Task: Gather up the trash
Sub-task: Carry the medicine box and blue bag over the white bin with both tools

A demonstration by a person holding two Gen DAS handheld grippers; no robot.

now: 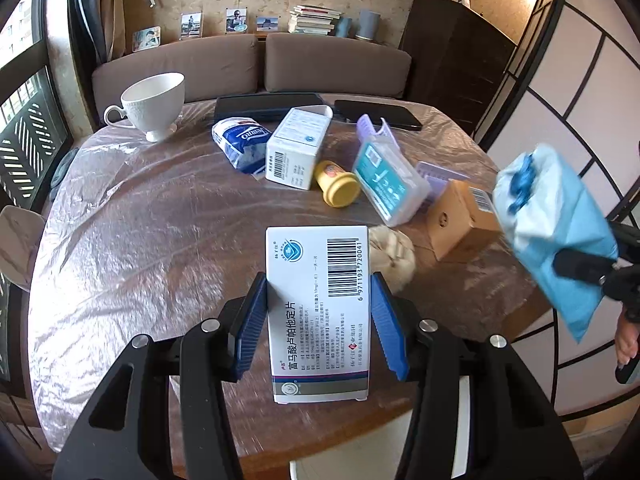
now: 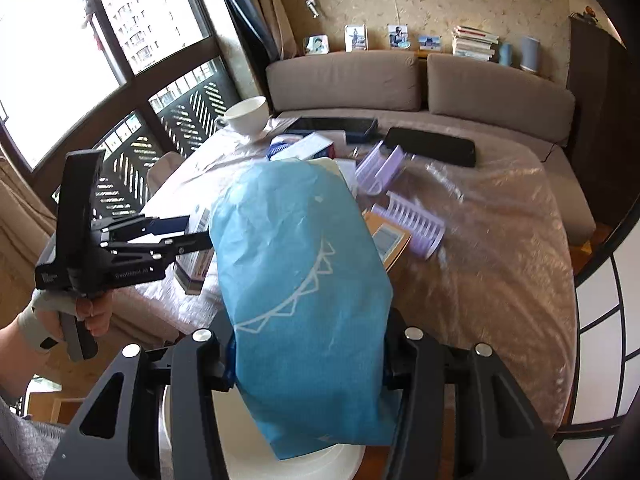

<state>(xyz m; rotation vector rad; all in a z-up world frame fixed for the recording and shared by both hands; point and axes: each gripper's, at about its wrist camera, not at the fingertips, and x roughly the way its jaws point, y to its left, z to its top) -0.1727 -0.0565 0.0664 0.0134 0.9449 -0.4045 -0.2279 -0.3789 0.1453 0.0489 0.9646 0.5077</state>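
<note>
My left gripper (image 1: 318,316) is shut on a white medicine box (image 1: 318,312) with a barcode, held above the near table edge. My right gripper (image 2: 308,364) is shut on a blue paper bag (image 2: 304,280), held above a white bin (image 2: 296,462); the bag (image 1: 560,236) also shows at the right of the left wrist view. On the table lie a tissue pack (image 1: 242,142), a white box (image 1: 296,148), a yellow cup (image 1: 338,182), a teal-labelled box (image 1: 390,182), a cardboard box (image 1: 460,216) and a crumpled tissue (image 1: 392,252).
A white teacup (image 1: 154,102) stands at the far left of the plastic-covered round table (image 1: 140,240). Two dark flat devices (image 1: 264,106) lie at the far edge. Purple trays (image 2: 412,224) lie mid-table. A brown sofa (image 2: 480,88) runs behind.
</note>
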